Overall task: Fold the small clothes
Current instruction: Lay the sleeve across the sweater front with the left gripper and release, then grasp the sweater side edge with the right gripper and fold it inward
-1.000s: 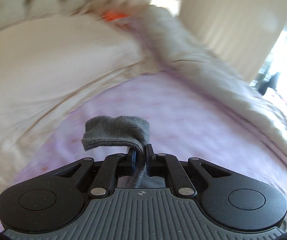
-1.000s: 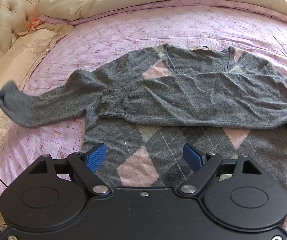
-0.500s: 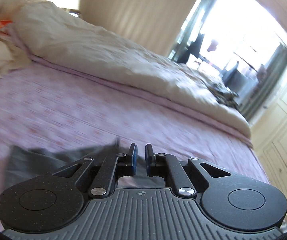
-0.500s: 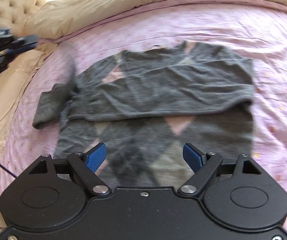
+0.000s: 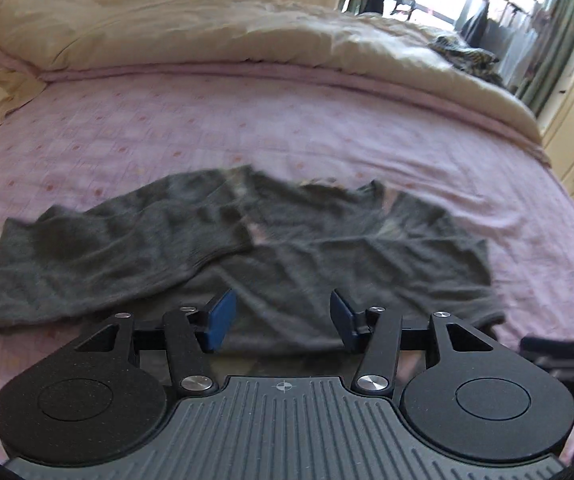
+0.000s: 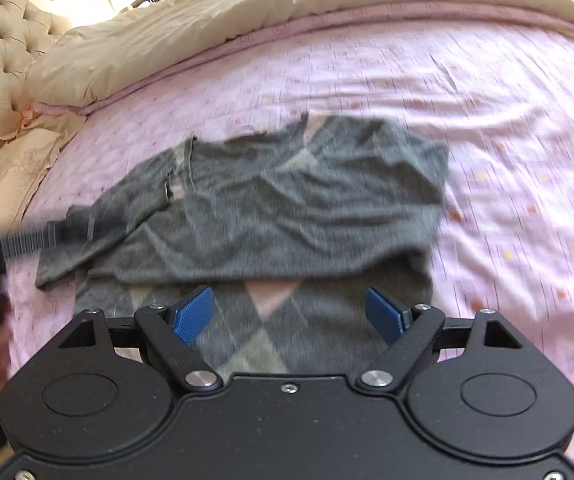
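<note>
Both grippers, left gripper (image 5: pixel 279 322) and right gripper (image 6: pixel 293 316), I see spread wide, empty, sweater (image 6: pixel 287 204) at 12 o'clock on bedsheet (image 6: pixel 507 120).

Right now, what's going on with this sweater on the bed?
A person is folding a gray argyle sweater spread on the pink bedsheet. Both sleeves lie folded across its chest. The left hand-held gripper and the right hand-held gripper are both open and empty, poised over the sweater's near edge. The bottom half is not yet folded up.
</note>
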Action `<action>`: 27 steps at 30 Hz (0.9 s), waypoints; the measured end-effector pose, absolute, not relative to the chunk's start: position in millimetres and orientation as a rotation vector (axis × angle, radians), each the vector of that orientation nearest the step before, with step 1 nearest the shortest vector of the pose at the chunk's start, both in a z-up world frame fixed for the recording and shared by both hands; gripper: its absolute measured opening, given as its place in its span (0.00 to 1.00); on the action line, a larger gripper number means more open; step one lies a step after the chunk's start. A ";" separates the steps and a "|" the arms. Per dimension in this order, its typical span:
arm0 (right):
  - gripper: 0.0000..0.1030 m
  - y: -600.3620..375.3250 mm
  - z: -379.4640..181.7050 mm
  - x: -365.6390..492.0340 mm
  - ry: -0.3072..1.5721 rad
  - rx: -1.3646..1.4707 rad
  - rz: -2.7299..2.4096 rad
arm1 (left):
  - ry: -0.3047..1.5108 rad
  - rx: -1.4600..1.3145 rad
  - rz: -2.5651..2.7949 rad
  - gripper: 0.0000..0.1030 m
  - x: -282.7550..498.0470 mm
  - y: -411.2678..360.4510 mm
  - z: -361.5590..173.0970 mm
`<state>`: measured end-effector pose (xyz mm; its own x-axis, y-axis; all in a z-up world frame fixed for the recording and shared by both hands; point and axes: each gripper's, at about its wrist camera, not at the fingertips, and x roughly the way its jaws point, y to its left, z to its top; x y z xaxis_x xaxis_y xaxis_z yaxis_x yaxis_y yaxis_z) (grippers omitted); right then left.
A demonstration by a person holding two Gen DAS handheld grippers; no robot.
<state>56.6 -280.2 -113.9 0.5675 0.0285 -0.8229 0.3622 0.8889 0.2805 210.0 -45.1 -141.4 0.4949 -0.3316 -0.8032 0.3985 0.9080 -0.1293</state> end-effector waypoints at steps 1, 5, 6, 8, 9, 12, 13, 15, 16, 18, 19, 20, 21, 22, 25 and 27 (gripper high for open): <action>0.80 -279.7 -112.8 63.7 0.946 0.451 -0.193 | 0.977 0.087 -0.402 0.49 210.6 -35.5 -148.0; 0.79 -274.2 -111.4 97.8 0.924 0.487 -0.114 | 1.058 0.091 -0.249 0.49 229.4 -2.1 -169.2; 0.79 -270.6 -110.6 106.7 0.917 0.480 -0.097 | 1.072 0.080 -0.221 0.49 234.3 4.5 -173.5; 0.79 -261.6 -110.1 125.1 0.909 0.457 -0.060 | 1.098 0.061 -0.182 0.49 244.7 16.8 -181.3; 0.79 -256.7 -110.1 134.5 0.917 0.445 -0.046 | 1.106 0.055 -0.169 0.49 249.5 20.3 -182.5; 0.79 -244.0 -111.3 161.8 0.936 0.406 -0.021 | 1.108 0.048 -0.142 0.49 260.2 26.4 -188.0; 0.79 -240.2 -111.8 169.6 0.938 0.400 0.000 | 1.110 0.048 -0.134 0.49 264.1 27.6 -190.5; 0.79 -233.8 -115.3 184.7 0.954 0.392 0.035 | 1.118 0.044 -0.128 0.49 269.1 27.9 -195.3; 0.78 -230.4 -117.5 192.5 0.960 0.387 0.046 | 1.123 0.042 -0.128 0.49 271.7 28.1 -198.3; 0.74 -224.6 -122.0 206.2 0.968 0.379 0.067 | 1.135 0.039 -0.123 0.50 274.6 28.1 -206.2; 0.71 -221.9 -124.9 212.8 0.973 0.379 0.076 | 1.141 0.029 -0.117 0.54 274.1 30.9 -207.4; 0.68 -219.9 -128.9 220.7 0.979 0.382 0.085 | 1.139 0.012 -0.108 0.59 274.4 33.2 -210.0; 0.67 -218.3 -132.8 227.1 0.986 0.387 0.092 | 1.134 -0.008 -0.095 0.62 273.2 35.3 -211.9; 0.65 -216.8 -136.7 233.0 0.992 0.394 0.096 | 1.132 -0.028 -0.087 0.64 273.0 37.6 -213.6; 0.61 -213.2 -151.1 251.2 1.014 0.417 0.109 | 1.118 -0.025 -0.101 0.66 270.7 38.7 -215.7; 0.60 -209.4 -161.8 263.5 1.039 0.424 0.111 | 1.106 0.001 -0.116 0.68 268.8 36.7 -217.9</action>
<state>263.5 -209.4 -161.8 0.5092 0.2865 -0.8116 0.1091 0.9139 0.3911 268.8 36.7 -217.9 0.4425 -0.0927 -0.8920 0.0940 0.9940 -0.0567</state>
